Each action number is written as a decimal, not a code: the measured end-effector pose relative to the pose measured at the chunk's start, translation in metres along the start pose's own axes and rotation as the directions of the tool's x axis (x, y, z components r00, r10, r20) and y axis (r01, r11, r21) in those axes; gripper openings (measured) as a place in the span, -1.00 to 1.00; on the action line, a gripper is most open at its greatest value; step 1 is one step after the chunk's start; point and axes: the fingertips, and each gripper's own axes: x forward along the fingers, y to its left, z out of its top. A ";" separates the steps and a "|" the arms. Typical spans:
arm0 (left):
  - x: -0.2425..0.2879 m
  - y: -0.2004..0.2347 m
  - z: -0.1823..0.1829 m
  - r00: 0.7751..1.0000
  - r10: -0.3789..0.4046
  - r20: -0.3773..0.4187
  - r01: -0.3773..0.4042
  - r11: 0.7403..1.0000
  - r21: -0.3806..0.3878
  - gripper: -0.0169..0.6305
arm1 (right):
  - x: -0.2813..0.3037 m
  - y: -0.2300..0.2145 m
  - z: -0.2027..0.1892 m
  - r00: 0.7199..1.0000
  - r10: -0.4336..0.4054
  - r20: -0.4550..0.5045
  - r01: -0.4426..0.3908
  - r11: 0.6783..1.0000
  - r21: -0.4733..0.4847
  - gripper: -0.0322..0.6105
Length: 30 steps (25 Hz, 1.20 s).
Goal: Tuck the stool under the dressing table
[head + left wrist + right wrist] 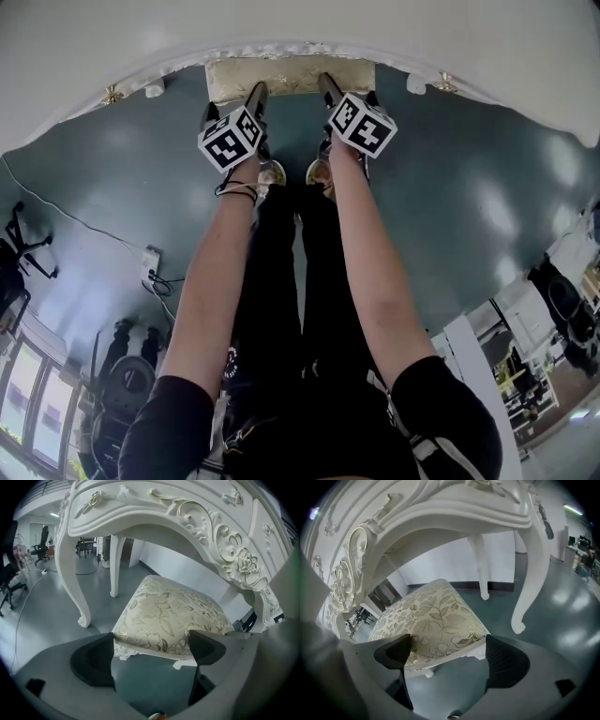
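The stool [291,75] has a cream and gold floral seat and white carved legs, and it sits in the opening beneath the white carved dressing table [309,23]. In the left gripper view the stool seat [168,611] lies under the table's ornate apron [206,522]. My left gripper [150,651] is open, its jaws set wide on either side of the seat's near edge. My right gripper [447,656] is open in the same way at the stool seat [431,616]. From the head view, the left gripper [255,96] and right gripper [330,91] both reach the seat's front edge.
Curved white table legs [75,588] [529,573] flank the stool. The person's legs and shoes [295,173] stand just behind it. A cable and power strip [150,262] lie on the grey-green floor at left. An office chair [19,244] and white furniture [478,356] stand further off.
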 end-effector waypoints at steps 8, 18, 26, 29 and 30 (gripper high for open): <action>0.030 -0.002 0.037 0.997 -0.019 0.081 0.015 0.999 0.051 0.65 | 0.020 0.019 0.023 0.992 0.115 0.044 -0.108 0.986 -0.126 0.65; 0.039 -0.011 0.061 0.990 -0.045 0.136 0.026 0.990 0.139 0.65 | 0.025 0.020 0.032 0.993 0.110 0.040 -0.096 0.958 -0.270 0.57; -0.057 -0.048 0.060 0.978 -0.127 0.167 0.076 0.957 0.280 0.65 | -0.076 0.022 0.045 0.988 0.128 0.090 -0.072 0.881 -0.467 0.40; -0.113 -0.071 0.073 0.972 -0.156 0.178 0.089 0.938 0.335 0.65 | -0.132 0.033 0.061 0.983 0.152 0.107 -0.077 0.856 -0.510 0.40; -0.130 -0.076 0.080 0.969 -0.166 0.185 0.093 0.931 0.353 0.65 | -0.148 0.042 0.067 0.980 0.163 0.114 -0.080 0.848 -0.523 0.40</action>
